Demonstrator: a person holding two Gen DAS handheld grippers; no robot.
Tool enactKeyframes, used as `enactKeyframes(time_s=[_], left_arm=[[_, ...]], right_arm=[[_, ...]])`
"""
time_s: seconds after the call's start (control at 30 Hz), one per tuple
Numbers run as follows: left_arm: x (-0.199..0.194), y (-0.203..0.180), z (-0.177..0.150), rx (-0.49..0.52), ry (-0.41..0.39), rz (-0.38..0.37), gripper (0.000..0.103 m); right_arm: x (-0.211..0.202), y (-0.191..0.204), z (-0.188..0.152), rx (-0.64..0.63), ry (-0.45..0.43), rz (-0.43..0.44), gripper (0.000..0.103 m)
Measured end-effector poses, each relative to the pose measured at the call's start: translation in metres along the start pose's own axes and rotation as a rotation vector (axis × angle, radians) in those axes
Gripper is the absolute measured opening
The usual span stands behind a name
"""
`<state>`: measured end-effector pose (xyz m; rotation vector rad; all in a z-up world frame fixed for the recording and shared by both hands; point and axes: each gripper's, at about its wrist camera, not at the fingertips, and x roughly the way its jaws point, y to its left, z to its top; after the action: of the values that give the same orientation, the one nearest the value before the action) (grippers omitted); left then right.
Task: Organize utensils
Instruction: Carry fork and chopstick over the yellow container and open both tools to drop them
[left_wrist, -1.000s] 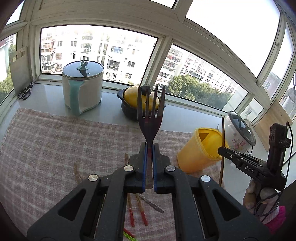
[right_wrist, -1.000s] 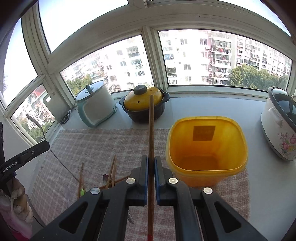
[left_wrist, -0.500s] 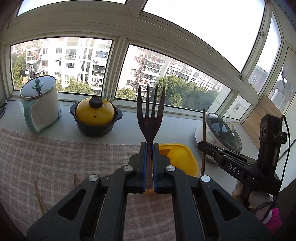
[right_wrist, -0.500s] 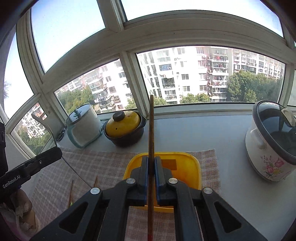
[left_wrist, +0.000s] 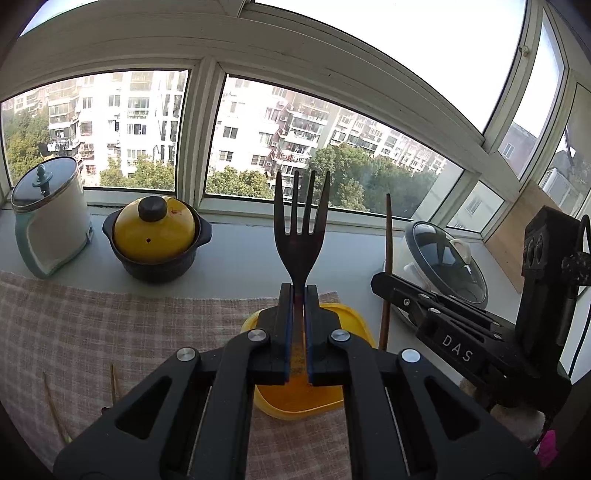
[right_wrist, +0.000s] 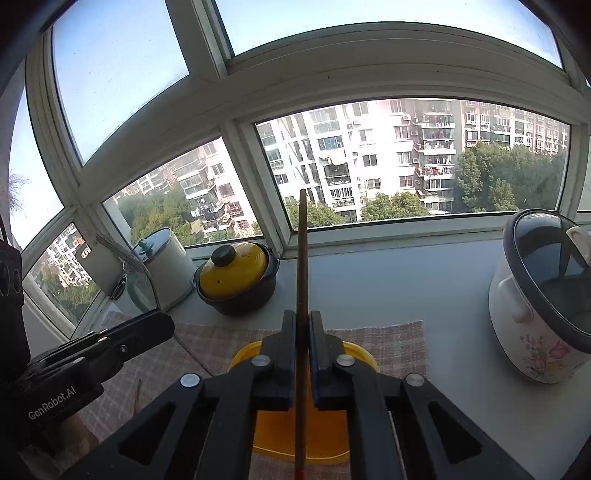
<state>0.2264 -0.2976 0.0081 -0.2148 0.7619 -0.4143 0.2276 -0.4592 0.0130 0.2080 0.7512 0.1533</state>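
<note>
Pinching a dark fork (left_wrist: 301, 236) by its handle, my left gripper (left_wrist: 297, 332) held it upright, tines pointing up, above the near rim of the yellow bin (left_wrist: 295, 398) on the checked cloth (left_wrist: 110, 325). My right gripper (right_wrist: 302, 354) was pressed tight on a wooden chopstick (right_wrist: 303, 258), also upright, over the same bin (right_wrist: 280, 424). Two loose sticks (left_wrist: 112, 380) lay on the cloth at near left. Far along the sill stood a yellow-lidded pot (left_wrist: 155, 236), a white canister (left_wrist: 50, 221) to its left, and a floral cooker (right_wrist: 543, 306) at right.
</note>
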Motion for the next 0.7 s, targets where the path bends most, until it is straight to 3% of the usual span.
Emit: enactKeyframes(time_s=[0.7], left_arm=[[0.045,0.003,-0.009,-0.005,0.079,0.037,0.003]], right_arm=[[0.052,-0.030,-0.007,0.047,0.071,-0.025,0.003]])
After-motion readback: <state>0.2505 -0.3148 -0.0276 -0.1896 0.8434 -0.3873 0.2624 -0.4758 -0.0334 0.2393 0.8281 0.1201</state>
